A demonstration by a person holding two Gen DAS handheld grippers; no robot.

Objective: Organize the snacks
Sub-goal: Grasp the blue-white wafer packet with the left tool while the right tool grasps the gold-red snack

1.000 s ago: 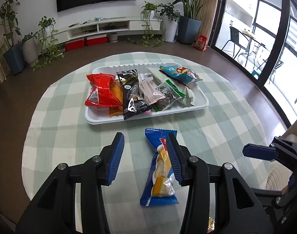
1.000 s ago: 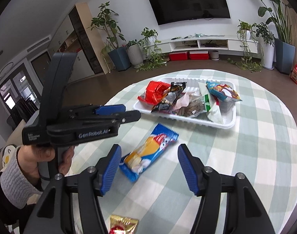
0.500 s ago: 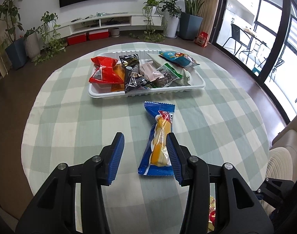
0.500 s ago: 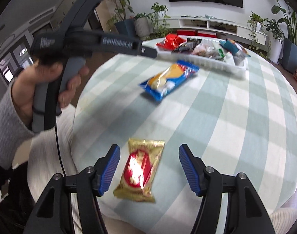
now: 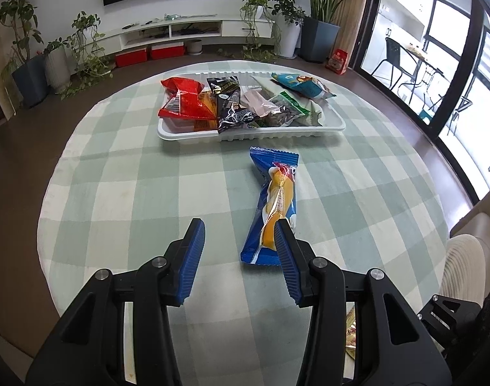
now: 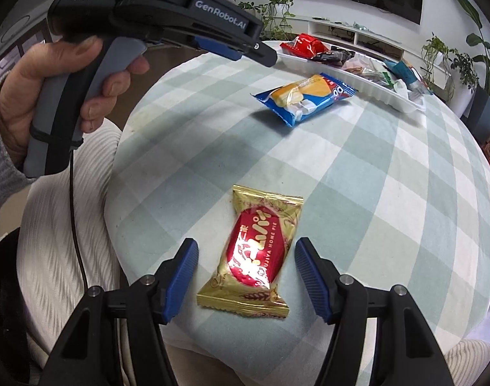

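right tongs [image 6: 246, 276] released, straddling the gold pie [image 6: 256, 254] at the table's [image 6: 390, 193] near edge, lengthwise; left tongs [image 5: 238, 260] released, empty.

Left wrist view: looked steeply down across round green-checked tablecloth [image 5: 148, 193] toward white plastic tray [image 5: 251, 133]. Right wrist view: closer, at near edge. Shared: long blue snack packet [image 5: 274, 206].

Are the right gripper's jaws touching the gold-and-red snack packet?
Apart. The right wrist view shows tablecloth between the gold-and-red snack packet and each jaw of the right gripper.
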